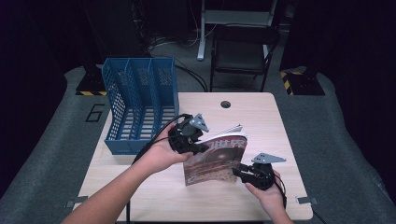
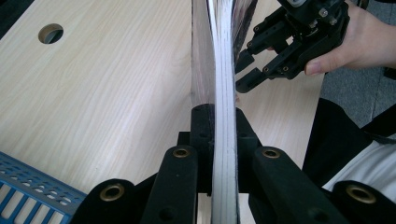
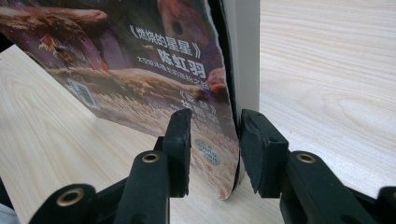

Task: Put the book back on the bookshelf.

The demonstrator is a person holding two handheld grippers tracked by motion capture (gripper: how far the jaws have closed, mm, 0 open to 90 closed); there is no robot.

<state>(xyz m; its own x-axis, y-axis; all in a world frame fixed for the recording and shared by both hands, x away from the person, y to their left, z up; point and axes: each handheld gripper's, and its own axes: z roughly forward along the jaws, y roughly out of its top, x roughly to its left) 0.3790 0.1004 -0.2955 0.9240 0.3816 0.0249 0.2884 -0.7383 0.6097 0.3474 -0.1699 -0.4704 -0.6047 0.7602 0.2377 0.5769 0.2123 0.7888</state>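
A magazine [image 1: 215,161] with a dark reddish cover stands upright on its lower edge in the middle of the wooden table [image 1: 261,116]. My left gripper [image 1: 201,148] is shut on its left edge, and in the left gripper view the pages [image 2: 223,93] are clamped between my jaws [image 2: 218,121] and run straight away from them. My right gripper [image 1: 236,171] is at the magazine's lower right corner. In the right gripper view it [image 3: 215,135] stands open, with the cover's edge [image 3: 140,60] hanging between the two pads, which do not press on it.
A blue three-slot file rack [image 1: 140,102] stands at the table's back left, just behind my left hand. A round cable hole [image 1: 226,104] is near the far edge. A black chair [image 1: 243,51] sits beyond the table.
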